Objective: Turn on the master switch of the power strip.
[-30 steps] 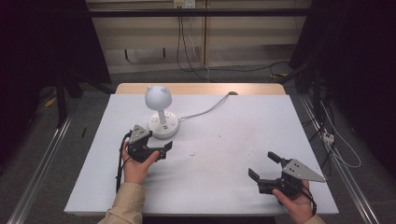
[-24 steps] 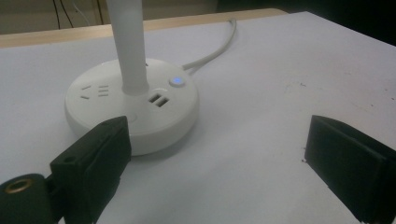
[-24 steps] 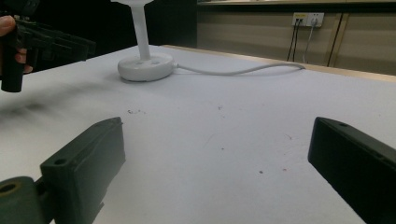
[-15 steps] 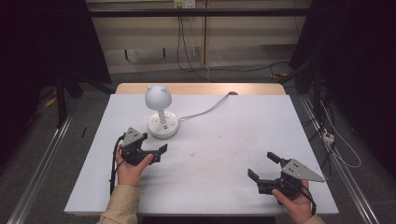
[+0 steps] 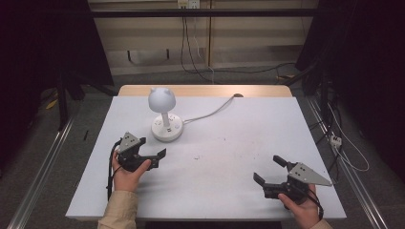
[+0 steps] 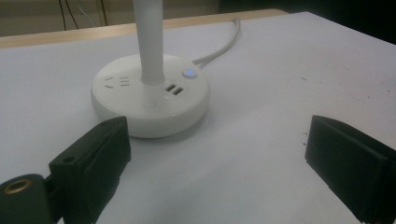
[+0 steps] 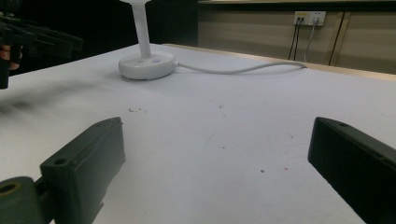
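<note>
A white desk lamp [image 5: 166, 128] with a round head stands on the white table [image 5: 224, 157], left of centre at the back. Its round base [image 6: 149, 95] has sockets, USB ports and a small button lit blue [image 6: 189, 73]. My left gripper [image 5: 154, 149] is open and empty, just in front of and left of the base, its jaws pointing toward it [image 6: 215, 163]. My right gripper [image 5: 268, 169] is open and empty near the front right of the table. From there [image 7: 215, 163] the lamp base [image 7: 147, 65] stands far off, and the left gripper [image 7: 28, 37] shows at the upper left.
The lamp's white cable [image 5: 212, 113] runs from the base to the table's back edge. A wooden strip [image 5: 205, 90] borders the table's back. Cables and a wall socket [image 5: 187, 5] lie beyond. Metal rails [image 5: 43, 167] run along the floor on both sides.
My left gripper has drawn back from the lamp base, toward the front left. The right gripper has stayed where it was.
</note>
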Available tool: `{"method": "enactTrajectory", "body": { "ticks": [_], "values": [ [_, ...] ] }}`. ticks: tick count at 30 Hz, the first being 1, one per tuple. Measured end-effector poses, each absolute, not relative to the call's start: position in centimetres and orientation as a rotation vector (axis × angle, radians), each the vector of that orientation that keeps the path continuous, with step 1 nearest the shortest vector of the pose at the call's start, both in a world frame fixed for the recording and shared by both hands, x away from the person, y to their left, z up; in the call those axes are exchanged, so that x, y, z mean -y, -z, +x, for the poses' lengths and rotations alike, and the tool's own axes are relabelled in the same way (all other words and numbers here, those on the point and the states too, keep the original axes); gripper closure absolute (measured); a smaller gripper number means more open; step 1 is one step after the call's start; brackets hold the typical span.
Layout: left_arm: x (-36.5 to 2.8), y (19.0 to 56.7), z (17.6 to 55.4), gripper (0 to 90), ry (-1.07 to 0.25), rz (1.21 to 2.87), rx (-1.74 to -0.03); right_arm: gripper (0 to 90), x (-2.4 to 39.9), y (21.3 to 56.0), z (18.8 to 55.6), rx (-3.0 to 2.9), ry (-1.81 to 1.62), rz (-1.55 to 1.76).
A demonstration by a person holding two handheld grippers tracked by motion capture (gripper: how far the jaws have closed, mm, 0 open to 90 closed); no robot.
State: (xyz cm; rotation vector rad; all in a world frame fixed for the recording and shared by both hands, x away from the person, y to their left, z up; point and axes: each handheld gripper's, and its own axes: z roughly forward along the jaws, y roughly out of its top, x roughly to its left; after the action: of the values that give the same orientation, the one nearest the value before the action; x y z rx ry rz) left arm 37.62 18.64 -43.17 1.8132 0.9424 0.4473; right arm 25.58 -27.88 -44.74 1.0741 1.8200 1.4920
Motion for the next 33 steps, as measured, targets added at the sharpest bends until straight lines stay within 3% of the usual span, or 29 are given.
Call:
{"method": "enactTrajectory", "body": {
  "ticks": [33],
  "values": [
    [-20.9, 43.3, 36.2, 6.8, -0.458, 1.828, -0.944, 3.4, 27.8, 44.8, 25.6, -1.828, -1.484, 1.07]
  ]
}}
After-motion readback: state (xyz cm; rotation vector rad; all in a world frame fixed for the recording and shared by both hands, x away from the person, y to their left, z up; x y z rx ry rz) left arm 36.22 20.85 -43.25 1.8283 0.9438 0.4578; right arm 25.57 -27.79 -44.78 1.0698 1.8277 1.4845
